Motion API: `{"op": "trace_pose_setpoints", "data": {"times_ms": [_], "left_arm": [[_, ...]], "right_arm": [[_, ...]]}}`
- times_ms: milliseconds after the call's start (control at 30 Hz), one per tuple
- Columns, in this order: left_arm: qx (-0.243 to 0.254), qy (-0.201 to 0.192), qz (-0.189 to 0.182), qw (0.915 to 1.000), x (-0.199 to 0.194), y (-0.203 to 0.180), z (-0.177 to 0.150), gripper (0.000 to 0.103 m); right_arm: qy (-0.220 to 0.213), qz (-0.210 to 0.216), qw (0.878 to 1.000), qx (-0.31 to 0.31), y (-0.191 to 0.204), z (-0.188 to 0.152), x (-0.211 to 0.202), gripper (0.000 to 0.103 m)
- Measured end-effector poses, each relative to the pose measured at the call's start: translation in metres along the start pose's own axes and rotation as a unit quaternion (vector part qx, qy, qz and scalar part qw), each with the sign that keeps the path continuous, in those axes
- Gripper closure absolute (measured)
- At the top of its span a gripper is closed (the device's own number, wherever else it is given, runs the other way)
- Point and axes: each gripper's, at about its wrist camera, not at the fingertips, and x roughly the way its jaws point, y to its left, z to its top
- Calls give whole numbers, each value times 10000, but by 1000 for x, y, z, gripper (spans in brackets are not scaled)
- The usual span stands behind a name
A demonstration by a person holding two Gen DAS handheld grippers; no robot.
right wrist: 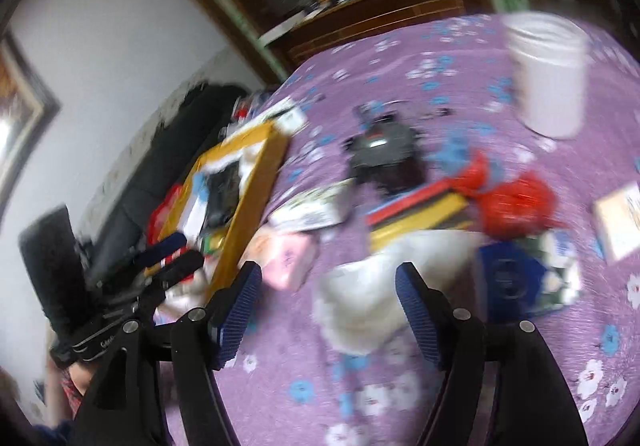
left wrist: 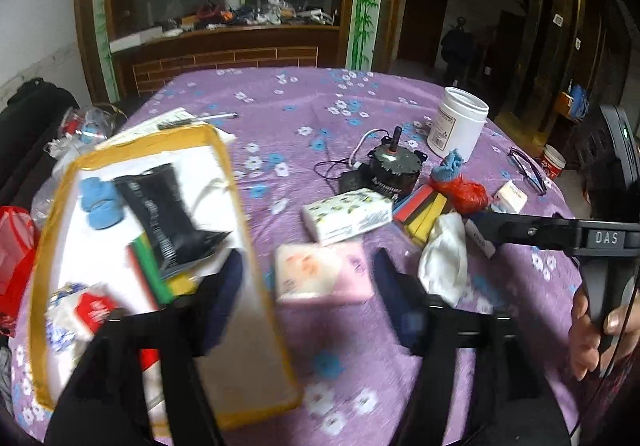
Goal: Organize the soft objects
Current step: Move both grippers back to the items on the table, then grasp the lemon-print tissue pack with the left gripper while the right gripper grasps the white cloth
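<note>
My left gripper (left wrist: 308, 298) is open low over the purple cloth, beside a white box with a yellow rim (left wrist: 224, 166). A pink tissue pack (left wrist: 324, 274) lies on the cloth between its fingers, and the pads do not touch it. The box holds a blue sock (left wrist: 98, 202), a black pouch (left wrist: 168, 218), coloured sponges and a red-and-white pack. My right gripper (right wrist: 328, 302) is open with a crumpled white cloth (right wrist: 360, 286) lying just ahead between its fingers. The right wrist view is blurred.
A floral tissue pack (left wrist: 346, 214), a stack of coloured sponges (left wrist: 424, 206), a red mesh bag (left wrist: 464, 190), a black motor with a wire (left wrist: 394, 166) and a white jar (left wrist: 456, 122) crowd the table's middle and right. Glasses (left wrist: 528, 170) lie near the right edge.
</note>
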Motion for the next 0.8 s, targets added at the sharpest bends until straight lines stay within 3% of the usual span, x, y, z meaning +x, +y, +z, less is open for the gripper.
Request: {"op": "trace_pose_setpoints", "data": {"times_ms": [300,467,567,667,800], "left_arm": [[-660,857,-348,9935,83,-3,44,26],[-573,1272,-269,9899,108,-18,46,26],[-344,1450,146,9887,120,-26,43,25],[-395,1549,340,9866,133,-25,37,25],[-314,1269,258,9911,127,-31,32,31]], "right_arm": [[-465,353,9953,776,-45,10,-34,30],[-557,445,9934,902,-49,12,-41,29],[-528,513,9926,967,-51,13,-39,29],[-519,498,9930,932,-49,12,-39,29],[-512,425,9936,910,-50,11,-39,29]]}}
